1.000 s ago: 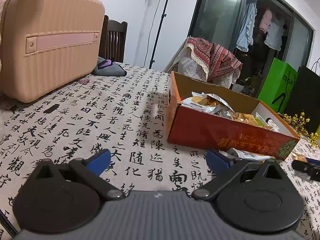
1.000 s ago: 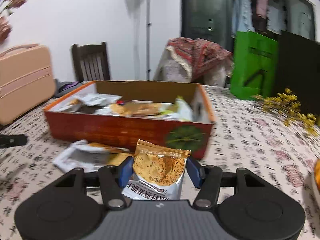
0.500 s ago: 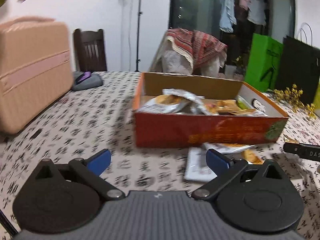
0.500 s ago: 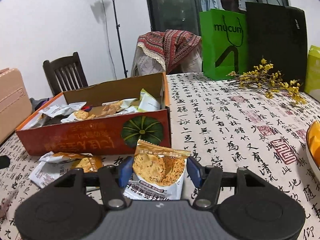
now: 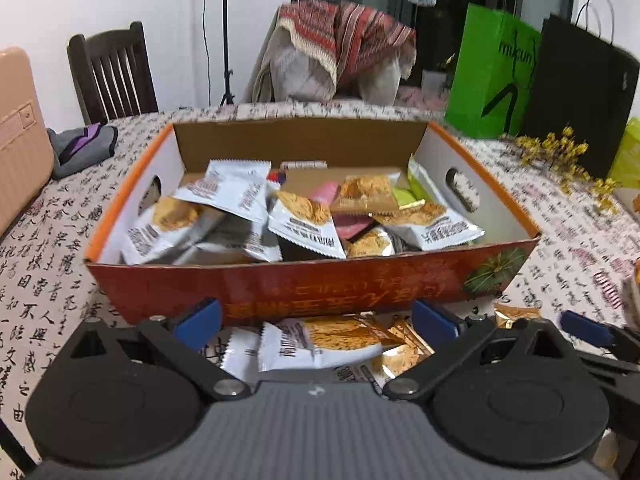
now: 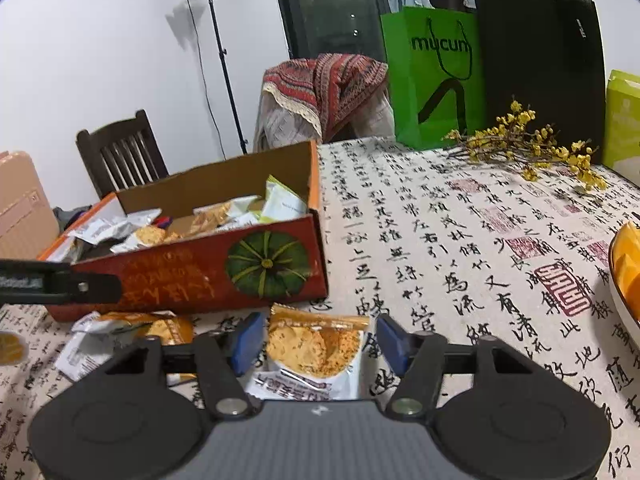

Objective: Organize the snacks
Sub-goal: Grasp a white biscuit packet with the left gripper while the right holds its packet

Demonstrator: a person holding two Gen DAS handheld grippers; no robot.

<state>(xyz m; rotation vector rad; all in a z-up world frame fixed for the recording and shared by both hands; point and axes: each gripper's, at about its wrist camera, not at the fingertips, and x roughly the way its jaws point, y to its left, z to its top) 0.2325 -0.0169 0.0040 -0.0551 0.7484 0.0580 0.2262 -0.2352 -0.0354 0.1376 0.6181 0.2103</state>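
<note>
Snacks: red-orange cardboard box (image 5: 304, 280) on the calligraphy-print tabletop (image 6: 460, 240), filled with white-and-gold foil packets (image 5: 304, 224). Left tool (image 5: 316, 322) wide, empty, poised over loose packets (image 5: 320, 340) before the box. Right tool (image 6: 320, 340) opening; white crinkle-edged cracker packet (image 6: 314, 354) between its pads, untouched.

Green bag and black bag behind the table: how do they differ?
The green bag is bright with dark lettering and a dark logo; the black bag looks plain. The green bag is shorter and stands left of the taller black bag. Both stand upright with cord handles, behind the yellow flowers.
</note>
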